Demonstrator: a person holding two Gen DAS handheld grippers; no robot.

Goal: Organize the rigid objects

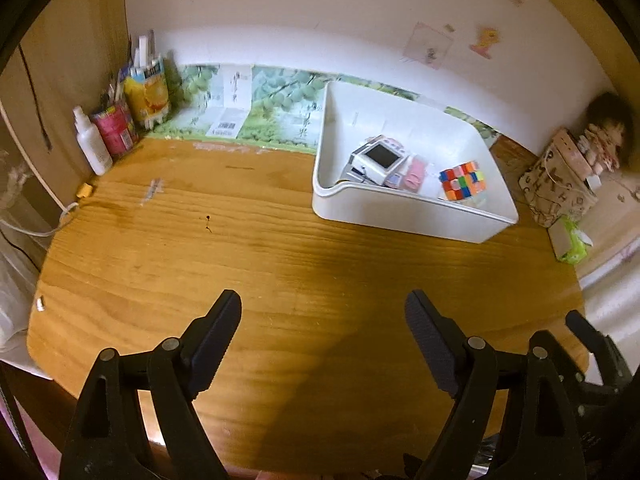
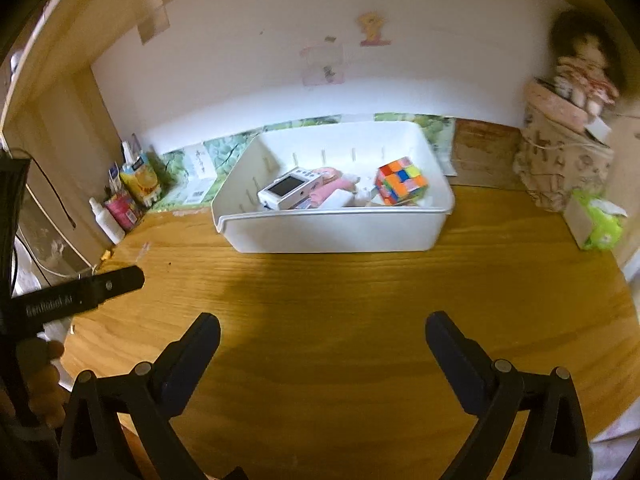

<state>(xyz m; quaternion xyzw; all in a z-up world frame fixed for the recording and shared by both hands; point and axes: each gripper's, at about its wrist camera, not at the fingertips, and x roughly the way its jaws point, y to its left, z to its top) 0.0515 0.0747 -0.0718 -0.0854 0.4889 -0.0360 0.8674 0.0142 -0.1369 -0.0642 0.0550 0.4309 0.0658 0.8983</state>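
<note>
Both the left gripper and right gripper hover with jaws apart over the wooden table. The multicoloured puzzle cube and small white camera lie inside the white plastic bin near the table's back edge.

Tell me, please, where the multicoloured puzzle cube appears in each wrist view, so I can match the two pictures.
Left wrist: puzzle cube lies right of centre, in the near right corner of the white bin.
Right wrist: puzzle cube lies above centre, at the bin's right end.
Shared landmark: the white handheld device left of the cube.
</note>
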